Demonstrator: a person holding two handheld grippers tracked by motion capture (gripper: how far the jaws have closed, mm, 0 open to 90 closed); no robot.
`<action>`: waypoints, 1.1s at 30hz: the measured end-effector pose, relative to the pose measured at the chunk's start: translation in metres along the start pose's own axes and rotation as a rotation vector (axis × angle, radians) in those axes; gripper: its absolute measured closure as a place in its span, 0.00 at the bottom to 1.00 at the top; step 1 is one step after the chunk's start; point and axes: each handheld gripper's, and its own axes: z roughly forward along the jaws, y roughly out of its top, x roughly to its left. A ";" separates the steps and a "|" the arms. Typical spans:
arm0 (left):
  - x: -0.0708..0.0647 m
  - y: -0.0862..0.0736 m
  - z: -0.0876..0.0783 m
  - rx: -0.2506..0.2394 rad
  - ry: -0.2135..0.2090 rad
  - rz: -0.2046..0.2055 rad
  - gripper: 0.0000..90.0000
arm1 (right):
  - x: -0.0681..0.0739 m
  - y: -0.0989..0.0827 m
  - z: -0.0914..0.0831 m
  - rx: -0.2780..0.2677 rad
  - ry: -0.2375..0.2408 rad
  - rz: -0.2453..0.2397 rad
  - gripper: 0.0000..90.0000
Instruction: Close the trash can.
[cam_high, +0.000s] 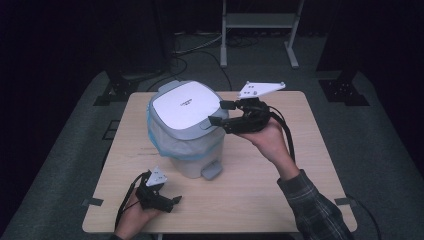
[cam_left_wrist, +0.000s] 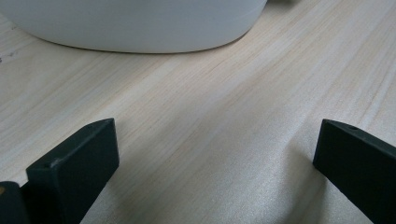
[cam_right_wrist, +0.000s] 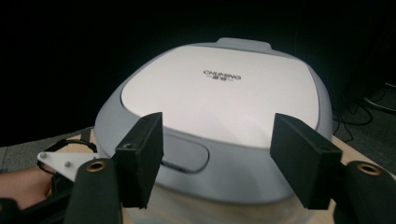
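A dark room surrounds a light wooden table (cam_high: 260, 180) standing on grey carpet, with a metal frame at the far wall. On the table's left half stands a white pedal bin (cam_high: 186, 131) with its grey-rimmed lid (cam_high: 184, 107) closed, a pale blue liner edge (cam_high: 156, 140) showing under the rim and a grey pedal (cam_high: 212, 172) at its foot. The right gripper (cam_high: 218, 113) sits level at the lid's front edge, jaws spread apart with nothing between them; in the right gripper view the 2 black jaws frame the lid's grey front tab (cam_right_wrist: 184, 156) without touching it. The left gripper (cam_high: 170, 201) rests low on the table near the bin's base, its jaws wide and empty over bare wood (cam_left_wrist: 224, 135).
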 end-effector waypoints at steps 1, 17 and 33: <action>0.000 0.000 0.000 0.001 0.000 0.000 0.00 | -0.001 -0.002 -0.002 0.002 -0.004 0.004 0.35; 0.000 0.000 0.000 -0.003 0.000 -0.004 0.00 | -0.012 -0.056 -0.046 0.054 -0.090 0.044 0.19; 0.000 0.000 0.000 0.001 0.000 0.000 0.00 | -0.020 -0.138 -0.079 0.129 -0.133 0.091 0.17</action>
